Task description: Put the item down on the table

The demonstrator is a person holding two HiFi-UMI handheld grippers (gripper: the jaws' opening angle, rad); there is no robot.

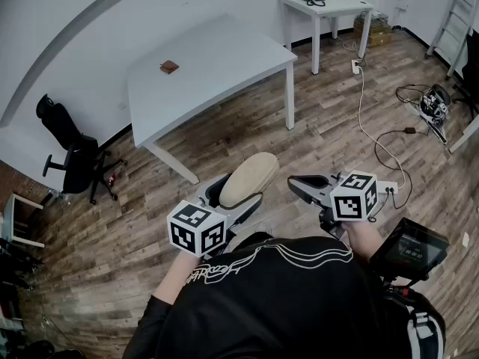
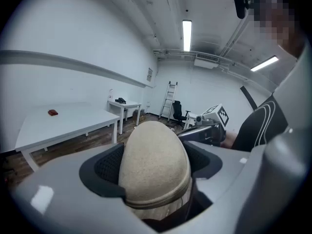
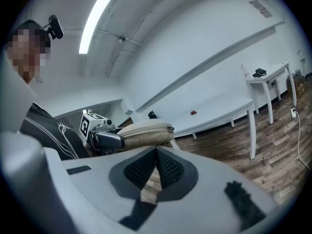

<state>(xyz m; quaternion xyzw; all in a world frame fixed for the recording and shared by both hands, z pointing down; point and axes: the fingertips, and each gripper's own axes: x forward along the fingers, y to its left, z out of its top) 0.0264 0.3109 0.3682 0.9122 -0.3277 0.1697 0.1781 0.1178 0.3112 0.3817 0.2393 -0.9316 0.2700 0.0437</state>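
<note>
Room: white walls, a wood-plank floor [image 1: 314,137] and a long white table [image 1: 217,58] ahead of the person, with a small brown object [image 1: 169,67] lying on its top.
Further back: a smaller white table [image 1: 333,7], a ladder [image 1: 455,15] at the right edge and a black office chair [image 1: 71,152] at the left.
Pouch: a beige zipped pouch [image 1: 251,176] held in the air over the floor, just in front of the person and well apart from the long table.
Long axis: it runs along the left tool's jaws, away from the person and a little to the right, with the rounded end leading (in the right gripper view it is seen side-on, about level, with the zip seam along its edge).
Left tool: the left tool [image 1: 232,197] has its jaws standing wide, one pad pressed on each flank of the pouch's near half; the far half sticks out free.
Right tool: the right tool [image 1: 299,182] hangs just beside the pouch, apart from it, its pads together at the tips with nothing between them.
</note>
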